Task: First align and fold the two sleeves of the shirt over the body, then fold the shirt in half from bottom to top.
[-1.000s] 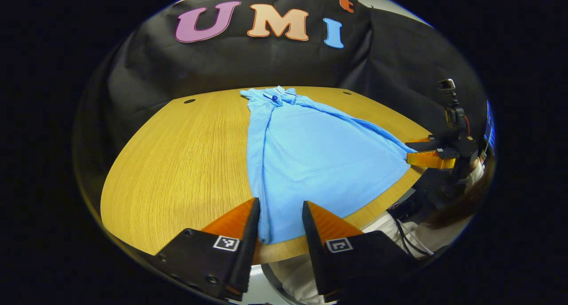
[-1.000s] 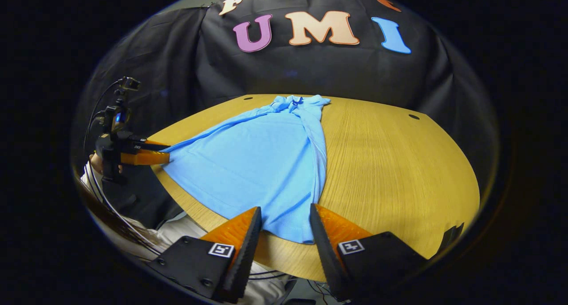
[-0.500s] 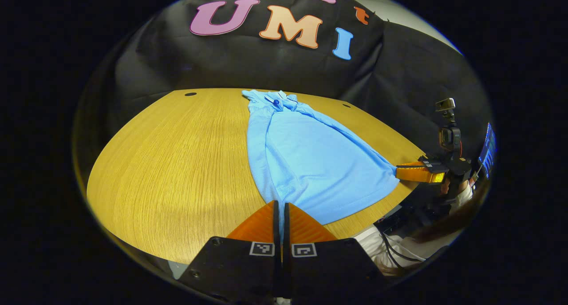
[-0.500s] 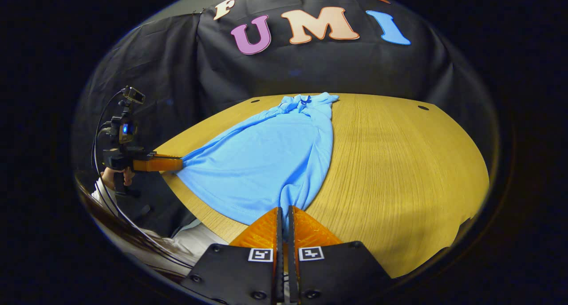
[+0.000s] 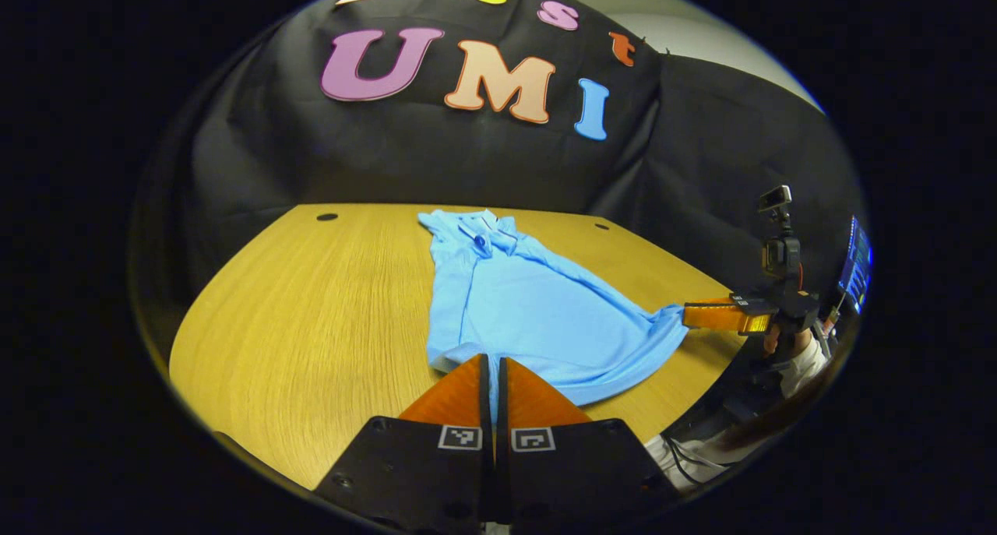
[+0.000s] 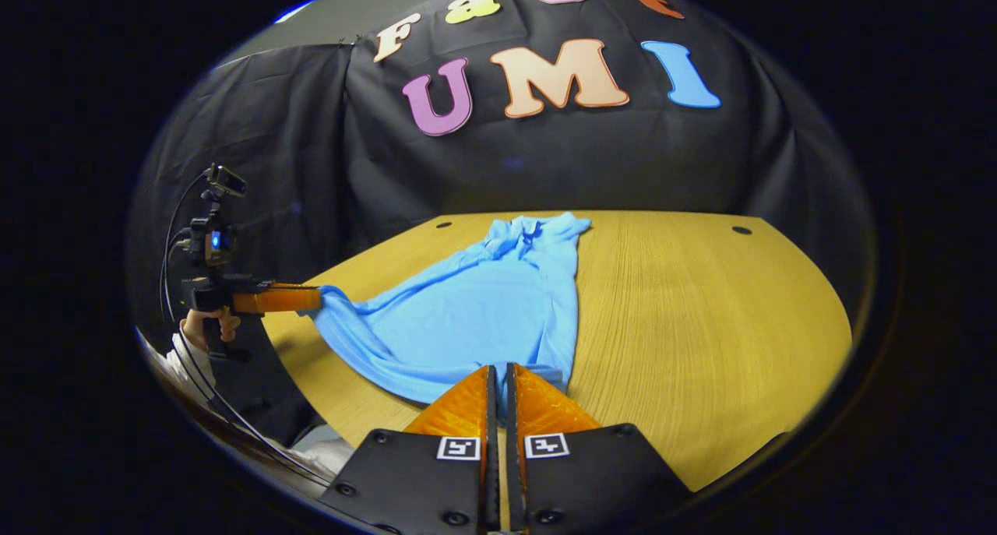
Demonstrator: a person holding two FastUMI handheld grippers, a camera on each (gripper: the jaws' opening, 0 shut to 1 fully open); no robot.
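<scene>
Shirt (image 5: 530, 317) lies on the wooden table (image 5: 311, 325), sleeves folded in. Left gripper (image 5: 489, 364) and right gripper (image 6: 498, 373) each pinch a bottom hem corner, lifted off the tabletop.

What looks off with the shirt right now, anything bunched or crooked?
Nothing damaged. The blue shirt has both sleeves folded in, and each tool, left tool and right tool, pinches a bottom corner. The hem between them sags in a loose curve, and the collar end looks bunched on the wooden table.
</scene>
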